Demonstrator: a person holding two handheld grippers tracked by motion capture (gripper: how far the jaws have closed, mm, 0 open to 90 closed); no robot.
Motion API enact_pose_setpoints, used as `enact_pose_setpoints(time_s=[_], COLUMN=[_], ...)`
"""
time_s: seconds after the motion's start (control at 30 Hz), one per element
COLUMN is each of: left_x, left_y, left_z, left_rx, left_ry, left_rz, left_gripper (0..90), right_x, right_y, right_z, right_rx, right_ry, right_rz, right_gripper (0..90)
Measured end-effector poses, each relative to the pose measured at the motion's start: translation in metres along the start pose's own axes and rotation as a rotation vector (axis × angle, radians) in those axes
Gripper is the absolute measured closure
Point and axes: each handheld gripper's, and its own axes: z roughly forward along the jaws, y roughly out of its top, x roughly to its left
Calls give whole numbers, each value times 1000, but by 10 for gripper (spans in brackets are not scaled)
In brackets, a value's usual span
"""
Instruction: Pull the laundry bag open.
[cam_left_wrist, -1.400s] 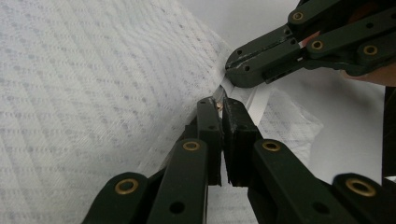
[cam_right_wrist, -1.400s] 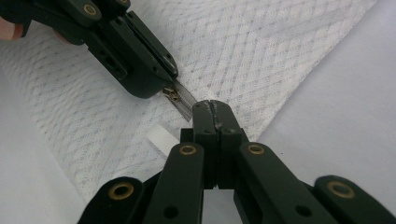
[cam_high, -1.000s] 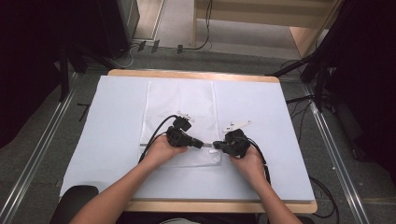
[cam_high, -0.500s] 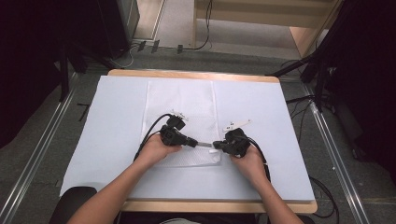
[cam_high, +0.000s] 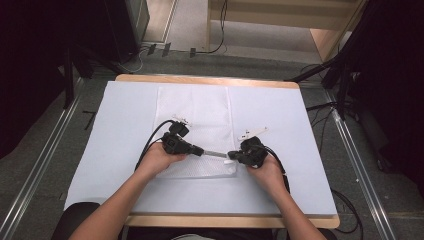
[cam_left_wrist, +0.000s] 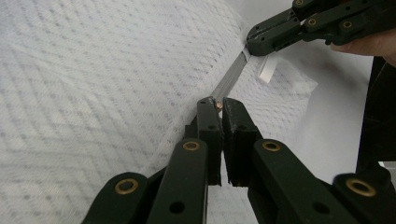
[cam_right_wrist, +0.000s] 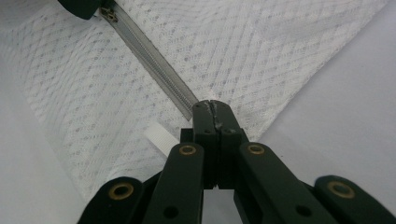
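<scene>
A white mesh bag (cam_high: 200, 112) lies flat in the middle of the table, its grey zipper (cam_high: 216, 153) running along the near edge. My left gripper (cam_high: 201, 150) is shut on the small brass zipper pull (cam_left_wrist: 218, 106); its tips (cam_left_wrist: 217, 103) pinch it at the zipper's left end. My right gripper (cam_high: 231, 155) is shut on the bag's fabric at the zipper's right end (cam_right_wrist: 215, 108). The zipper tape (cam_right_wrist: 149, 56) stretches taut between the two grippers. A white tag (cam_right_wrist: 161, 140) sticks out beside the right gripper.
A pale blue mat (cam_high: 125, 105) covers the wooden table (cam_high: 210, 80). Black cables (cam_high: 150, 142) trail from both grippers over the mat. Metal rails (cam_high: 35, 170) and floor cables lie beyond the table's sides.
My left gripper has slid left along the zipper with the pull, away from the right gripper. A longer stretch of grey zipper shows between them. The right gripper has kept still.
</scene>
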Motion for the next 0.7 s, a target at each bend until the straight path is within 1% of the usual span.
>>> enact_pose_setpoints(time_s=[0.03,0.07,0.1,0.27,0.3,0.33,0.37,0.4,0.47,0.5,0.53,0.6,0.63,0.7], left_x=[0,1,2,4,4,5,5,6,7,8,9,10,12,13], left_y=[-1,-1,-2,-4,-5,-5,-5,-6,-7,-8,-8,-9,-10,-12], left_z=[-1,-3,-4,-8,-9,-10,-10,-11,-12,-12,-13,-16,-19,-22], left_rx=[-1,2,-3,11,12,10,11,16,25,28,36,28,29,25], left_ry=[-3,0,-2,0,6,-1,2,5,-1,3,4,4,5,4], left_rz=[-5,-2,-9,-11,-11,-18,-20,-16,-25,-29,-26,-38,-35,-43], left_gripper=[881,881,881,880,880,881,881,881,881,881,881,881,881,881], right_x=[0,0,0,-1,-2,-2,-2,-2,-2,-2,-2,-2,-2,-2], right_y=[0,0,0,1,1,1,1,1,1,1,1,2,2,2], right_z=[0,0,0,0,0,0,0,0,0,0,0,0,0,0], right_rx=[1,3,3,4,4,7,6,6,7,8,8,10,11,11], right_ry=[2,3,4,9,10,11,13,13,14,14,15,17,18,18], right_rz=[1,2,3,-4,-6,-8,-6,-7,-9,-9,-10,-10,-9,-11], right_gripper=[900,900,900,900,900,900,900,900,900,900,900,900,900,900])
